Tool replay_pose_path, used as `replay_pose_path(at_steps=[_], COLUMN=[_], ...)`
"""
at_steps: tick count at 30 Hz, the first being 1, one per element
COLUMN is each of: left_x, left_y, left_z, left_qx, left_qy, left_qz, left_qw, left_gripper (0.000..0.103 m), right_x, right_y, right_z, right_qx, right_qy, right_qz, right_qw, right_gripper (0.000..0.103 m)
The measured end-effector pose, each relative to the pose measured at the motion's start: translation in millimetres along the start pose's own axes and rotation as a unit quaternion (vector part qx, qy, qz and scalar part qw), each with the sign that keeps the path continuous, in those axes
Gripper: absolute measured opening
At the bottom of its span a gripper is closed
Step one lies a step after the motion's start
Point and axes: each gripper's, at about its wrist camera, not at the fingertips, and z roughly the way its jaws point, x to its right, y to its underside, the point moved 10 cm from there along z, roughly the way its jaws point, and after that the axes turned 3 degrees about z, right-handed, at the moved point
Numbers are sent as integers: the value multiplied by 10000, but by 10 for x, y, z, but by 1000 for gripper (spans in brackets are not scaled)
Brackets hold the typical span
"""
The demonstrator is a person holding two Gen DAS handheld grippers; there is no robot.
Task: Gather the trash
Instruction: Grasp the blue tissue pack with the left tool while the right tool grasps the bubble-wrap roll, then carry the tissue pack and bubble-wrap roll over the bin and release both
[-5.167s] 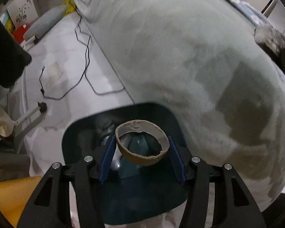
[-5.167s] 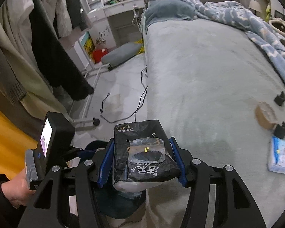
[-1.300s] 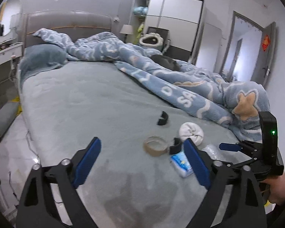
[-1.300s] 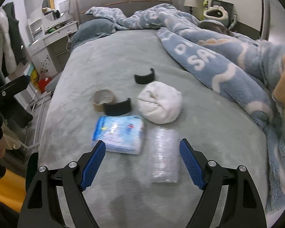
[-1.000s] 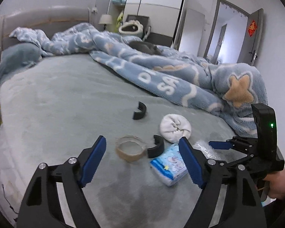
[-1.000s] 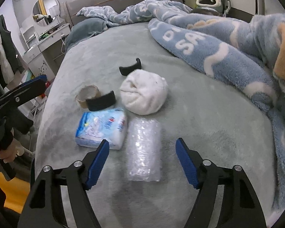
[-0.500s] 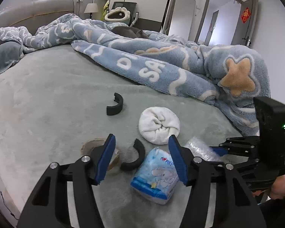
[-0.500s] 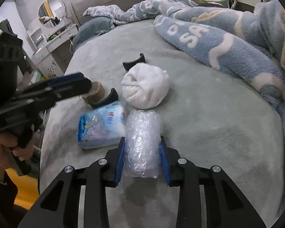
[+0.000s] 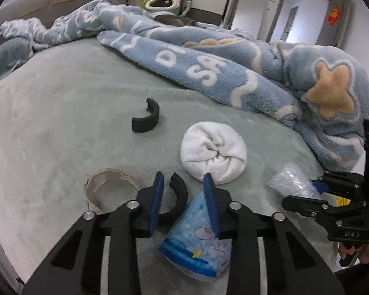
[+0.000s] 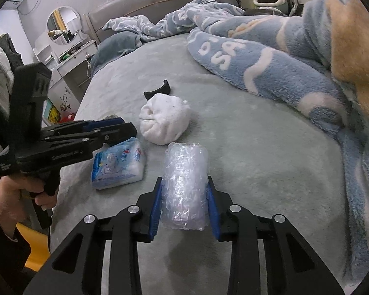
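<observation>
Right claw (image 10: 184,204): closed on the roll of bubble wrap (image 10: 185,184); both blue pads press its sides; the roll lies on the bed (image 10: 246,152).
Left claw (image 9: 183,201): jaws have just been closing; a curved black piece (image 9: 178,200) sits between the pads, and I cannot tell whether they touch it; the right pad lies over the corner of the tissue pack (image 9: 199,243).
Cardboard ring (image 9: 110,189): on the bed, just left of the left claw.
White cloth ball (image 9: 214,152): beyond the tissue pack, near it.
Second black piece (image 9: 146,118): farther up the bed, apart from the rest.
Blue blanket (image 9: 221,71): bunched along the far side.
Hand (image 10: 9,196): grips the left claw's handle.
</observation>
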Motion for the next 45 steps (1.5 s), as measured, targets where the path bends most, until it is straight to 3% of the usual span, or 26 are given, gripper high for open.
replay_pose_path(at_steps=[3, 7, 9, 21, 31, 39, 45], left_x=[3, 3, -33, -46, -7, 42, -212], left_y=[27, 82, 80, -25, -64, 81, 305], left_z=[70, 159, 163, -199, -720, -900, -1017], left_qx=[-117, -304, -312, 117, 476, 395, 212], left_qy=[-77, -210, -262, -128, -265, -292, -475], left_qz=[-58, -100, -223, -659, -756, -501, -574], left_qw=[9999, 9993, 9989, 9977, 9956, 9975, 9970], left_gripper=[20, 20, 15, 13, 11, 11, 11], right_x=[47, 79, 82, -276, -739, -974, -1278], right_y=[13, 24, 19, -137, -279, -310, -304], right_z=[-26, -51, -73, -154, -352, -284, -122], right_qx=[4, -2, 9, 122, 321, 254, 169], right_qy=[-4, -25, -42, -288, -359, -531, -623], right_qz=[37, 68, 67, -47, -464, -418, -595], right_qw=[10000, 10000, 10000, 9995, 9978, 9974, 9961], right_gripper=[33, 34, 34, 34, 33, 33, 33])
